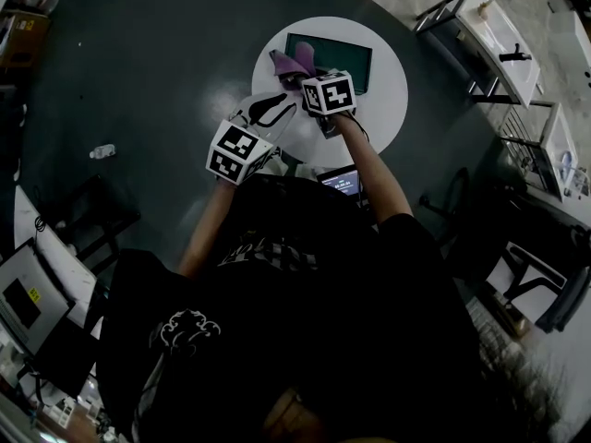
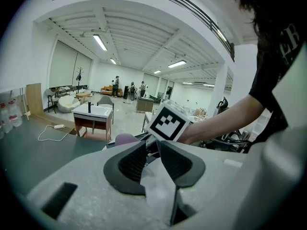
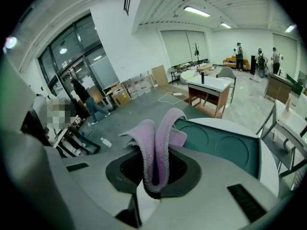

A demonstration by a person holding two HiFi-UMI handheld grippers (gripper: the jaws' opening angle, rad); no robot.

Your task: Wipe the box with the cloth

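Observation:
A teal box (image 1: 337,55) lies flat on the round white table (image 1: 388,90). My right gripper (image 1: 300,74) is over the box's near left corner, shut on a purple cloth (image 1: 294,61). In the right gripper view the cloth (image 3: 160,133) stands folded between the pads (image 3: 184,174), with the box (image 3: 225,150) just beyond. My left gripper (image 1: 268,111) hovers at the table's near left edge, apart from the box. In the left gripper view its jaws (image 2: 154,145) meet at the tips with nothing held. Beyond them shows the right gripper's marker cube (image 2: 168,122) and a bit of cloth (image 2: 125,139).
A lit screen (image 1: 342,181) sits just below the table's near edge. A small bottle (image 1: 102,151) lies on the dark floor to the left. White desks (image 1: 499,35) and chairs stand at the right. A wooden-legged desk (image 3: 211,85) is behind the table.

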